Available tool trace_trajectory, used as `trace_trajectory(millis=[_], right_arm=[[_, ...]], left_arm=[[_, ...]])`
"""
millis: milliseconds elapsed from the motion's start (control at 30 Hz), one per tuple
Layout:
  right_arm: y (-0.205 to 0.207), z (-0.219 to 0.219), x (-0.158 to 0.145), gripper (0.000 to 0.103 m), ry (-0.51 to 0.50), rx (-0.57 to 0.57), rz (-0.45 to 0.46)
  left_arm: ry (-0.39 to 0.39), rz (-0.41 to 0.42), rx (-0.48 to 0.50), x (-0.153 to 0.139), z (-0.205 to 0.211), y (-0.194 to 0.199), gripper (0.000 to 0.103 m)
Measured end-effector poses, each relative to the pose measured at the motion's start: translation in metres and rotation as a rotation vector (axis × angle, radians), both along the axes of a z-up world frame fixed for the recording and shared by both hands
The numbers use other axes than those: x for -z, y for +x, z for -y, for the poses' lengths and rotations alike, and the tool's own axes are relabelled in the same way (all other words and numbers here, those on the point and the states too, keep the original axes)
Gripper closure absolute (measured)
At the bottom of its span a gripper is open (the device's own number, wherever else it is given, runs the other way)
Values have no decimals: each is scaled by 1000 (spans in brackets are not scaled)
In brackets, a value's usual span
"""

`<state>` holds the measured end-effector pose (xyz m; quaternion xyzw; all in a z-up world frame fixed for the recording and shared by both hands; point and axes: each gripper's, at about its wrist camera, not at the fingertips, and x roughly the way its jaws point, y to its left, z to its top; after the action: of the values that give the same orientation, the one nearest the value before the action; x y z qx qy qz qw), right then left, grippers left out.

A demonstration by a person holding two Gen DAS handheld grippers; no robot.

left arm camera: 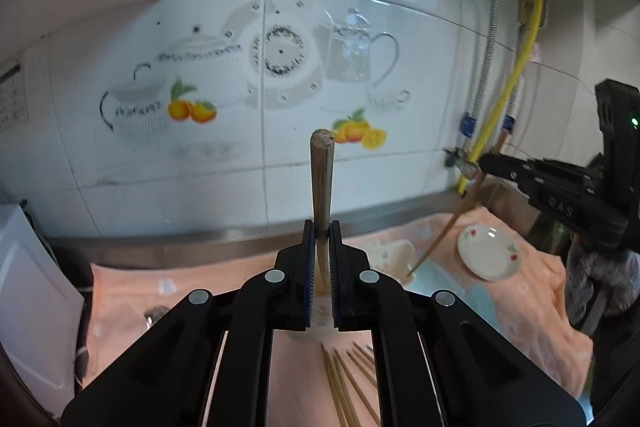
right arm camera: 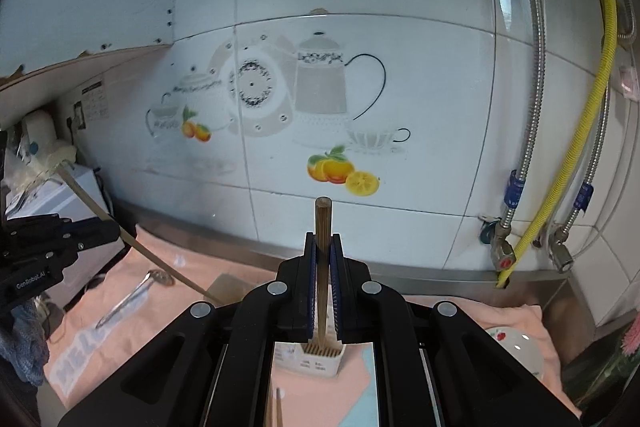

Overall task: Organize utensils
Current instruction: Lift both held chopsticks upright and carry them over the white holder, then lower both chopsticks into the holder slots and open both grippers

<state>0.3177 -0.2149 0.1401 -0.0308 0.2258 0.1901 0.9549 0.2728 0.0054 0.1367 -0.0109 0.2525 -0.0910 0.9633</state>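
My left gripper (left arm camera: 322, 227) is shut on a wooden spatula handle (left arm camera: 321, 179) that stands upright; its flat blade shows in the right wrist view (right arm camera: 226, 291), low over the cloth. My right gripper (right arm camera: 322, 239) is shut on a chopstick (right arm camera: 322, 227) whose lower end points down into a white utensil holder (right arm camera: 316, 361) with chopsticks in it. The same chopstick (left arm camera: 448, 227) slants down to the holder (left arm camera: 394, 255) in the left wrist view. Several loose chopsticks (left arm camera: 348, 383) lie on the pink cloth under my left gripper.
A pink cloth (left arm camera: 128, 291) covers the counter. A small white flowered saucer (left arm camera: 489, 251) lies at the right. A metal spoon (right arm camera: 132, 297) lies on the cloth at the left. A tiled wall, pipes and a yellow hose (right arm camera: 576, 143) stand behind. A white appliance (left arm camera: 24, 299) stands left.
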Motion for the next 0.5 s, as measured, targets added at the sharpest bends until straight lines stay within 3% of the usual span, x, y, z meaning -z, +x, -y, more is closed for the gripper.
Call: trace_trajectory(millis=[500], right_arm=[[37, 1, 63, 96, -16, 28, -119]], left_arm=[[-28, -194, -32, 80, -13, 63, 98]])
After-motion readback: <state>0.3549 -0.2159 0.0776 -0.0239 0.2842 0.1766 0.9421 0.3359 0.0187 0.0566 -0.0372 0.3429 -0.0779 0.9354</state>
